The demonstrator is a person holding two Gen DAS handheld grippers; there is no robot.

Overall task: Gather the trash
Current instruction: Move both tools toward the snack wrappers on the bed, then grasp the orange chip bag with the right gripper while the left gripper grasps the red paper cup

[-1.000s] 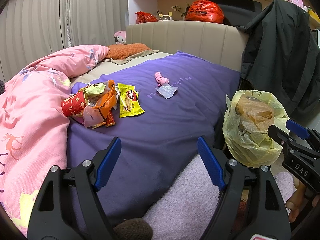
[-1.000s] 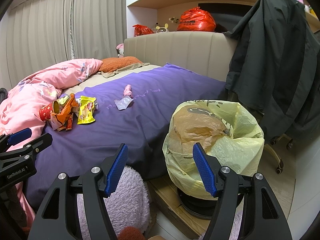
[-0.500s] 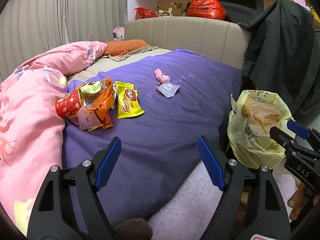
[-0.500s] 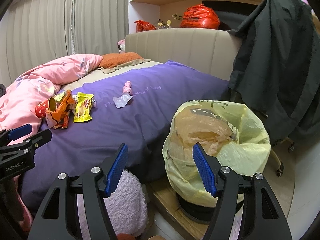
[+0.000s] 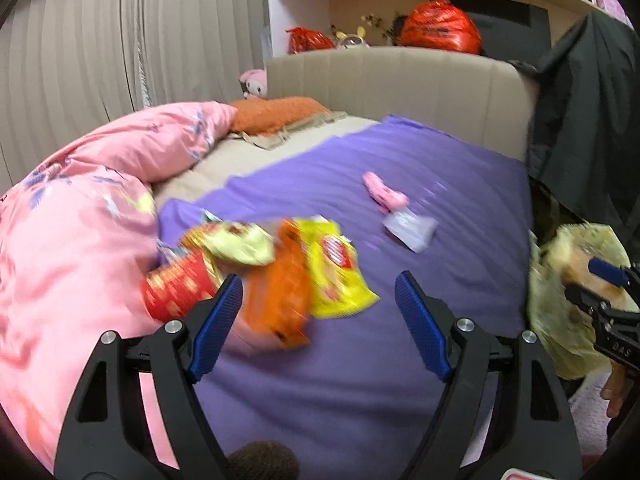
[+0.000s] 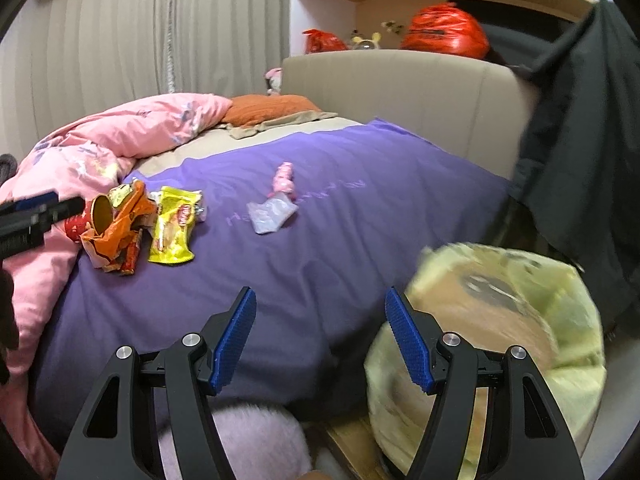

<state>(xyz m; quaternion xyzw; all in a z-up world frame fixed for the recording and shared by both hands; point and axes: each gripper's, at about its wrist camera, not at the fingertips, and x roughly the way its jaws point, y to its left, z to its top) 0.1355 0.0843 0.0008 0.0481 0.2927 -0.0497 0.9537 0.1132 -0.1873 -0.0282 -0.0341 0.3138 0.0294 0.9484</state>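
Note:
Trash lies on the purple blanket (image 5: pixel 440 184): a red paper cup (image 5: pixel 176 290), an orange wrapper (image 5: pixel 284 296), a yellow snack packet (image 5: pixel 336 268), a pale yellow wrapper (image 5: pixel 240 246), a clear plastic wrapper (image 5: pixel 410 228) and a pink wrapper (image 5: pixel 384 192). My left gripper (image 5: pixel 318 312) is open, just short of the orange wrapper and cup. My right gripper (image 6: pixel 320 332) is open over the bed's near edge, left of the yellow-lined trash bin (image 6: pixel 520 320). From the right wrist I see the cup (image 6: pixel 98 212), yellow packet (image 6: pixel 174 228) and clear wrapper (image 6: pixel 272 212).
A pink duvet (image 5: pixel 80 216) is heaped on the left of the bed. The beige headboard (image 5: pixel 400 88) stands behind, with red bags (image 5: pixel 440 26) on the shelf above. A dark jacket (image 5: pixel 588 120) hangs at the right. A fluffy pink rug (image 6: pixel 256 436) lies below.
My left gripper has moved forward and left toward the wrapper pile, which now looms close. My right gripper has shifted left and forward, so the bin sits further right. Both stay open.

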